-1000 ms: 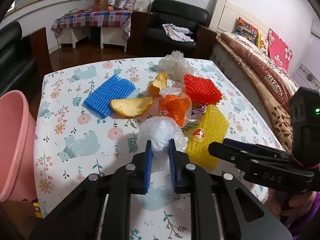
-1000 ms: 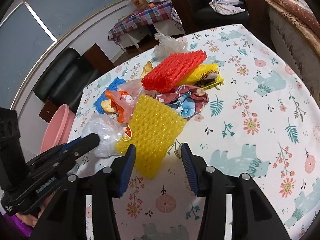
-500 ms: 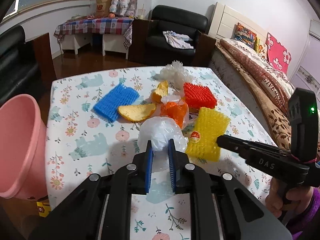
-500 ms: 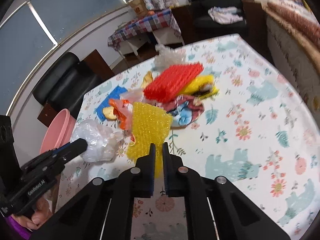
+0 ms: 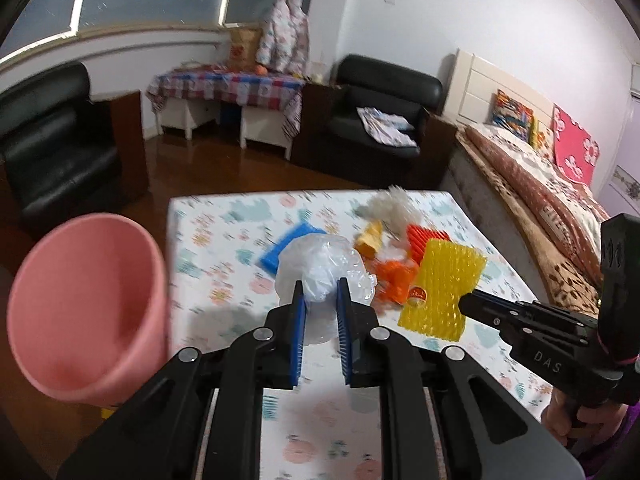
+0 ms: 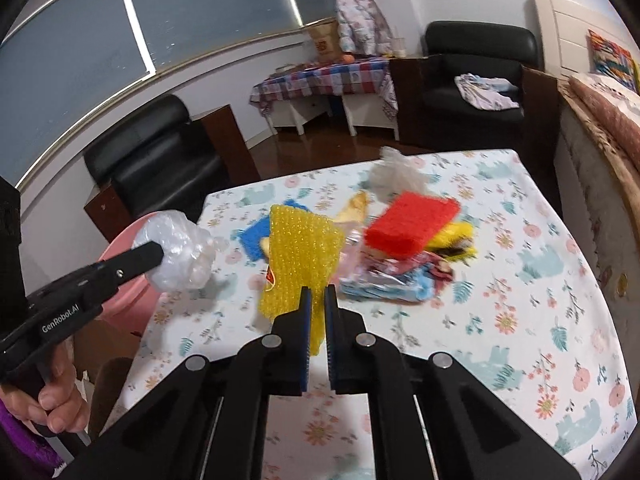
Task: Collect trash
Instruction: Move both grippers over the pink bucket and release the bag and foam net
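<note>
My left gripper (image 5: 320, 286) is shut on a crumpled clear plastic bag (image 5: 324, 266) and holds it in the air above the table; the bag also shows in the right wrist view (image 6: 180, 256). My right gripper (image 6: 316, 294) is shut on a yellow foam net (image 6: 300, 256), lifted off the table; it also shows in the left wrist view (image 5: 446, 284). A pink bin (image 5: 88, 304) stands off the table's left edge, just left of the bag. More trash stays on the table: a red foam net (image 6: 412, 222), a blue foam net (image 6: 254, 236), an orange bag (image 5: 394, 278) and wrappers (image 6: 396, 280).
The table (image 6: 540, 320) has a floral cloth. A white crumpled bag (image 6: 396, 172) lies at its far side. A bed (image 5: 560, 208) runs along the right, black armchairs (image 6: 476, 68) and a small checked table (image 5: 232, 84) stand behind.
Both grippers have risen from the table with their loads. The plastic bag moved up and left toward the pink bin. The right gripper closed on the yellow net a second ago and lifted it.
</note>
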